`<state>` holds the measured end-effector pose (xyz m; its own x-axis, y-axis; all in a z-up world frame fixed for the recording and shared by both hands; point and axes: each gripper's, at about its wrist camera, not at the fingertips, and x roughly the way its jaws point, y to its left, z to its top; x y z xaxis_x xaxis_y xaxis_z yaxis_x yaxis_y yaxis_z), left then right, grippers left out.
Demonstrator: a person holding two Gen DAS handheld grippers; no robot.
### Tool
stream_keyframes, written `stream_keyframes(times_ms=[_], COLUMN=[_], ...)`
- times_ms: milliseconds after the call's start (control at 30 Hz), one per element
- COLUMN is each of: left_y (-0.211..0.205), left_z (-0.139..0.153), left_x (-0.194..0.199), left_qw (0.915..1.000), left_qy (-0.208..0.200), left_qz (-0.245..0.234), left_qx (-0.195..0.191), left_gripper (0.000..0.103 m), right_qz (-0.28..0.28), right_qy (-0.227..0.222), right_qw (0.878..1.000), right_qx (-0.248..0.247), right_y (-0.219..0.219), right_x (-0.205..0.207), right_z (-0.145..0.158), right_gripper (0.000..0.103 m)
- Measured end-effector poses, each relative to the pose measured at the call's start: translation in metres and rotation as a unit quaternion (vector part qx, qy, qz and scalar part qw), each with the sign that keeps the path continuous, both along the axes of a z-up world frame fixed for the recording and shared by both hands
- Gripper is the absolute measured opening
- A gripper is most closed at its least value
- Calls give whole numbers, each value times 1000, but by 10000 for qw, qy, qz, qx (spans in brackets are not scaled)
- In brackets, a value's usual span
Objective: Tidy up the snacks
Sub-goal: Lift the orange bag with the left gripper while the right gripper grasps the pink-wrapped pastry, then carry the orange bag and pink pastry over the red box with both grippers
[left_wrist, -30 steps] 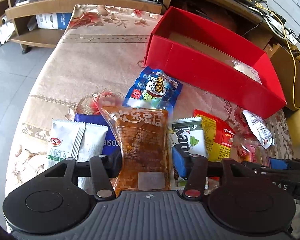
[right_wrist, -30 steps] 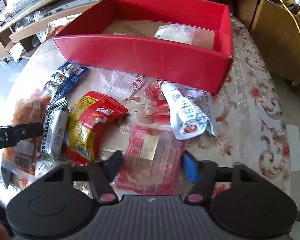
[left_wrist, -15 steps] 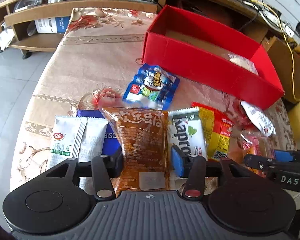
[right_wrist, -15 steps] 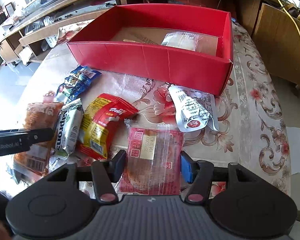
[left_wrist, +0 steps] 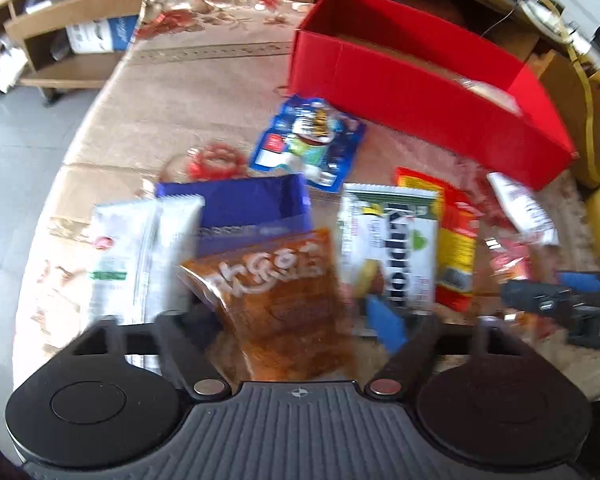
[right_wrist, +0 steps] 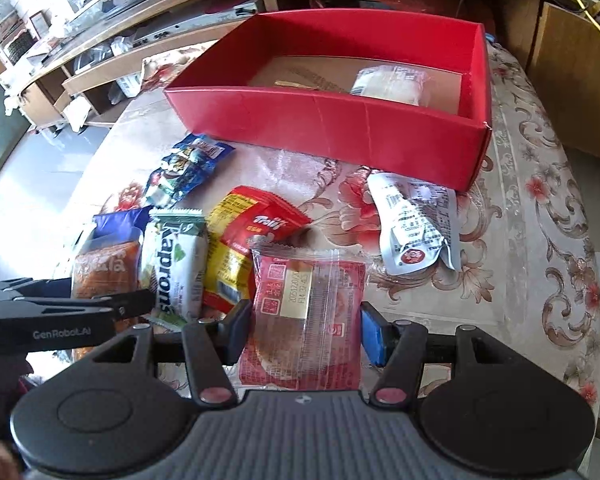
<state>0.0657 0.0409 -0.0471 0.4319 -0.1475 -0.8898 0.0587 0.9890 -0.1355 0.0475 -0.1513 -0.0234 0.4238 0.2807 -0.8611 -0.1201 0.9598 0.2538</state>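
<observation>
Slipping looks likely at frame centre: left gripper [left_wrist: 296,312] jaws have just been opening around the orange packet [left_wrist: 276,300], which may drop short of the red box [right_wrist: 340,136], upper frame. Right gripper [right_wrist: 304,320] jaws clamp the pink packet [right_wrist: 304,320].

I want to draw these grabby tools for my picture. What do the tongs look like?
Both tongs are black plastic. Each body has a ridged dark grey middle, two round black discs at the sides, and two small round studs, one silvery and one reddish. The left tongs and the right tongs each have one black finger and one with a blue pad. White lettering on the side reads GenRobot.AI.
</observation>
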Motion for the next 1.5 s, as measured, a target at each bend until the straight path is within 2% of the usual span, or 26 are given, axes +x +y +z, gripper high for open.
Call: stream_keyframes(times_ms=[67, 100, 133, 400, 433, 1033, 1500], left_y=[-1, 0, 0, -7, -8, -41, -57], left_z=[0, 1, 2, 7, 10, 36, 52], left_x=[-3, -4, -4, -6, -6, -12, -14], left_qw=[10000, 10000, 10000, 9998, 9997, 9938, 9868], left_qy=[-19, -39, -46, -174, -224, -844, -1237], left_qz=[6, 27, 46, -31, -50, -691, -954], left_qx=[24, 45, 19, -59, -61, 195, 419], left_gripper=[64, 54, 50, 41, 32, 31, 31], right_qz=[69, 93, 105, 69, 73, 42, 36], right_qy=[-3, 5, 15, -103, -117, -343, -521], right_qw=[10000, 9999, 9999, 9999, 9999, 9994, 9986], right_qx=[-60, -90, -110, -34, -22, 64, 114], right_y=[3, 4, 5, 0, -1, -2, -2], right_x=[-1, -2, -2, -7, -8, -8, -7], right_z=[-1, -2, -3, 2, 3, 13, 21], right_gripper=[54, 54, 54, 54, 54, 54, 54])
